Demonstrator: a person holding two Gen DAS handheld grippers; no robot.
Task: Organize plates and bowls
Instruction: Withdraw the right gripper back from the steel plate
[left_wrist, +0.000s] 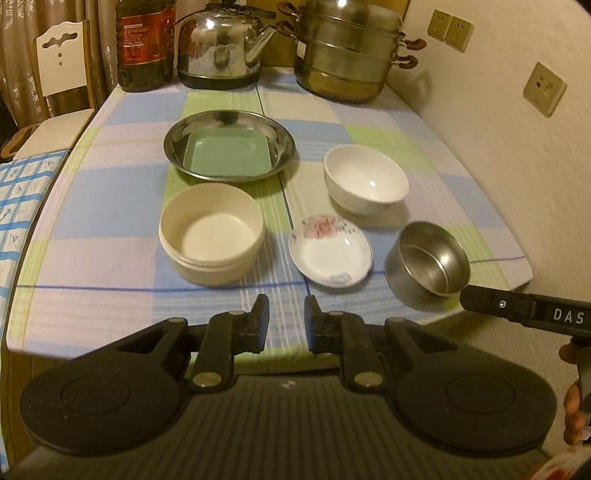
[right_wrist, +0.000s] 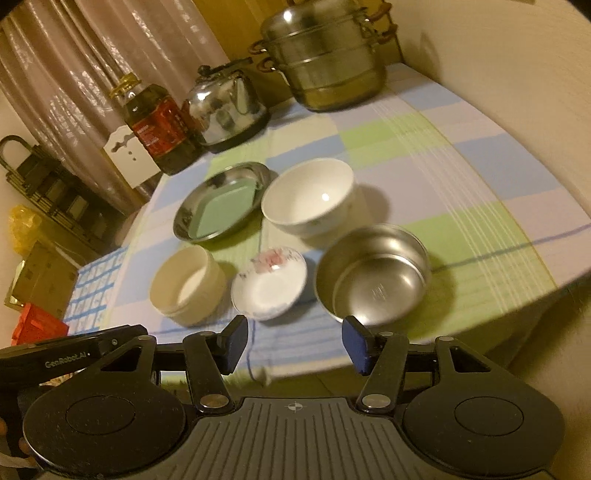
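On the checked tablecloth (left_wrist: 110, 236) a steel plate (left_wrist: 280, 136) holds a green square plate (left_wrist: 225, 155). Nearer stand a white bowl (left_wrist: 365, 177), a cream round bowl (left_wrist: 210, 236), a small flowered saucer (left_wrist: 330, 254) and a small steel bowl (left_wrist: 428, 262). My left gripper (left_wrist: 287, 319) hovers over the table's front edge, its jaws narrowly apart and empty. My right gripper (right_wrist: 295, 343) is open wide with nothing in it. The steel bowl (right_wrist: 373, 277) lies just beyond its right fingertip (right_wrist: 354, 332), and the saucer (right_wrist: 269, 288) is ahead at centre.
At the back stand an oil bottle (left_wrist: 146, 44), a steel kettle (left_wrist: 221, 40) and a stacked steamer pot (left_wrist: 347, 51). A wall with sockets (left_wrist: 545, 88) runs along the right. A white chair (left_wrist: 62, 59) is at the table's left.
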